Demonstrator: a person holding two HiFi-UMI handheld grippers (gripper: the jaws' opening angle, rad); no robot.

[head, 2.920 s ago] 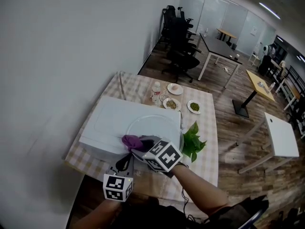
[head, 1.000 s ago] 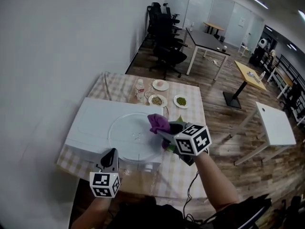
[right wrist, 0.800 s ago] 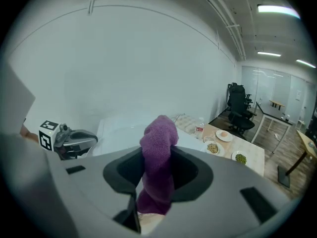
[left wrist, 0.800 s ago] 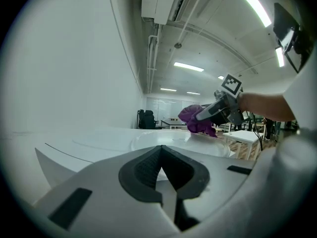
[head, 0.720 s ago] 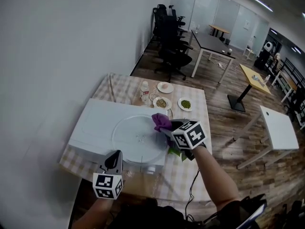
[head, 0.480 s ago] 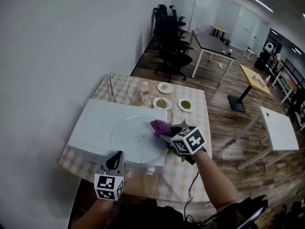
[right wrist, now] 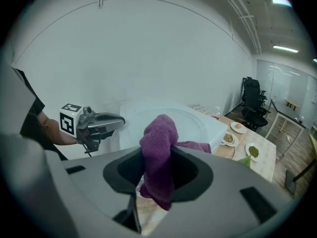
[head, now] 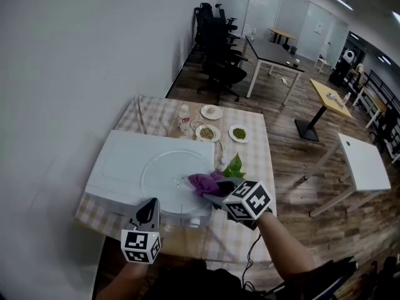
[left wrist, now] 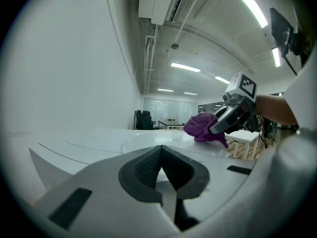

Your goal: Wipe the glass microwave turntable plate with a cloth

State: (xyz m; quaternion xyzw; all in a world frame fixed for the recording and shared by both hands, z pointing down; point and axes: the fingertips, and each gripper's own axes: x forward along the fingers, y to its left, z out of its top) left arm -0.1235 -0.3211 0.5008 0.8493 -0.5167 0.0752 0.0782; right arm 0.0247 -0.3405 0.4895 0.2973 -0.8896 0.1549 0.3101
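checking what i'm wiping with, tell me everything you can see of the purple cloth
The purple cloth looks like soft terry, bunched and crumpled. The right gripper pinches it between its jaws, one fold standing above them and a tail hanging below. It seems to rest on the right part of the glass plate atop the white microwave.

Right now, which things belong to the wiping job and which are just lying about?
In use:
purple cloth, clamped in the right gripper
glass turntable plate
white microwave that the plate rests on

Lying about, on the checked tablecloth:
bottle
three small dishes of food
green leaves
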